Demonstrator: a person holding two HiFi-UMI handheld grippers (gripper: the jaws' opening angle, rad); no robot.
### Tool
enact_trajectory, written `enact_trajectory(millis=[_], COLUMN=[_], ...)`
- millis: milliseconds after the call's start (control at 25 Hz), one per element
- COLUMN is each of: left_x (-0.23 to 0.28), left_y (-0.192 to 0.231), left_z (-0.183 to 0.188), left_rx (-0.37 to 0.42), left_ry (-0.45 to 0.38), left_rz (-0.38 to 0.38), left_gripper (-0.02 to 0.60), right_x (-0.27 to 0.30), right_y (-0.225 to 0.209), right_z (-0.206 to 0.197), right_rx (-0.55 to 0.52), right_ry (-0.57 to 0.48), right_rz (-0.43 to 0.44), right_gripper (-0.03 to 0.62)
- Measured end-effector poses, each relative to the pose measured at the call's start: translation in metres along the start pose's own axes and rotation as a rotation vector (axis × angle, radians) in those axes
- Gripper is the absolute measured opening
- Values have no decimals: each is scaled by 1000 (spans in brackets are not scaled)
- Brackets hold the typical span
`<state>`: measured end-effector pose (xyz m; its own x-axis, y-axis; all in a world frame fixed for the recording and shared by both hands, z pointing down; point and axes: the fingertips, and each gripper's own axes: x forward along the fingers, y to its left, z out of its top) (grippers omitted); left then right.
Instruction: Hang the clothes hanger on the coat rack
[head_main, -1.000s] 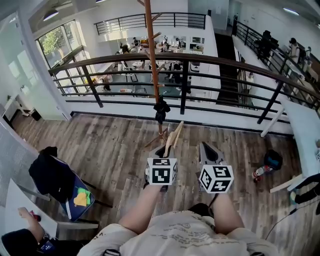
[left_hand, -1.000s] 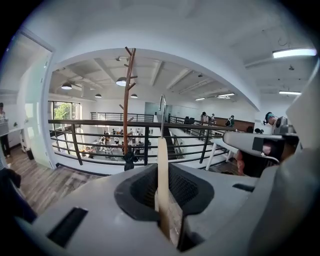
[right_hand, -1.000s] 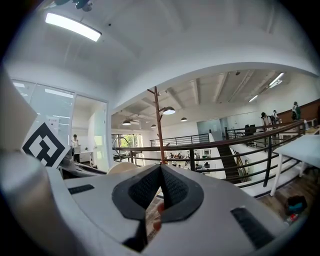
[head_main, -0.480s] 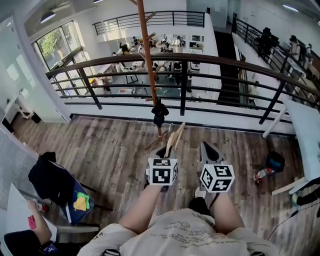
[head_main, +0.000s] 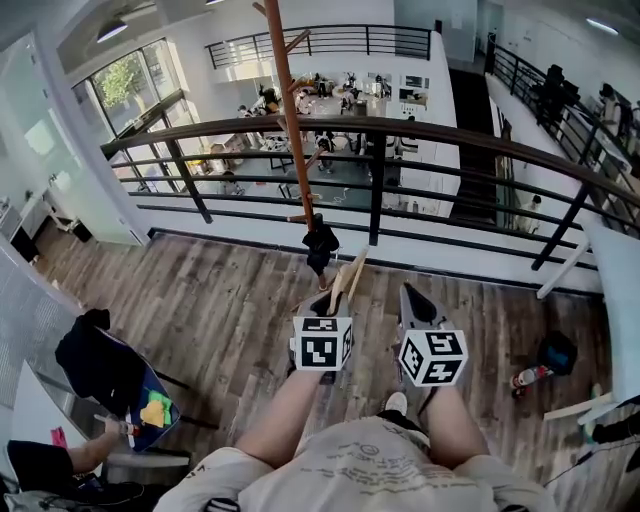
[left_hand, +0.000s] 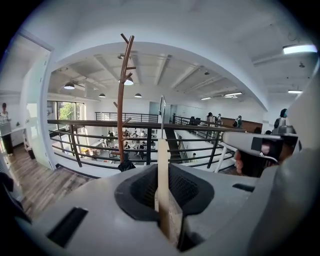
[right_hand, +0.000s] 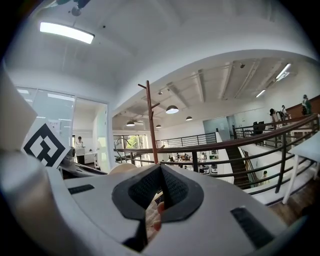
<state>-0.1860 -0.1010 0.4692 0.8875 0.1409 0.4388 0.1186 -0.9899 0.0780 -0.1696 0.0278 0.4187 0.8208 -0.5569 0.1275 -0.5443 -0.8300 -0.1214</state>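
A wooden clothes hanger (head_main: 348, 278) sticks up out of my left gripper (head_main: 325, 300), which is shut on it. In the left gripper view its wooden edge (left_hand: 162, 172) runs between the jaws and its metal hook (left_hand: 162, 107) points up. The coat rack (head_main: 283, 120) is a tall brown pole with short branches, standing ahead by the railing, and a dark item (head_main: 320, 245) hangs low on it. It stands left of the hanger (left_hand: 122, 100). My right gripper (head_main: 412, 296) is beside the left one, shut with nothing in it, and it faces the coat rack (right_hand: 150, 120).
A dark metal railing (head_main: 400, 130) with a wooden top rail runs across behind the rack, with an open lower floor beyond. A chair with dark clothing (head_main: 100, 360) stands at the left. A bag (head_main: 555, 352) and a bottle (head_main: 525, 377) lie on the wooden floor at the right.
Both grippers keep the same pose and the hanger stays held. The view has shifted a little, so the rack, the chair and the bag sit slightly lower in the frame.
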Motion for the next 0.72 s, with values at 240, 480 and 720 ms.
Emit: enact_trajectory(millis=[240,480,720], left_x=[51,102,138], left_y=[-18,-47,-65], left_z=[24,48,69], left_rx=[-10,-28,-48], left_ry=[3,3,-2], left_rz=[21,40,83], left_gripper=[58,57,58], right_x=[33,64,89], right_y=[-49,-99,-135], right_z=[12,22,32], right_rx=[-7,-16,-25], right_ry=[2,13,21], right_rz=[26,78,142], right_gripper=[0,0,0])
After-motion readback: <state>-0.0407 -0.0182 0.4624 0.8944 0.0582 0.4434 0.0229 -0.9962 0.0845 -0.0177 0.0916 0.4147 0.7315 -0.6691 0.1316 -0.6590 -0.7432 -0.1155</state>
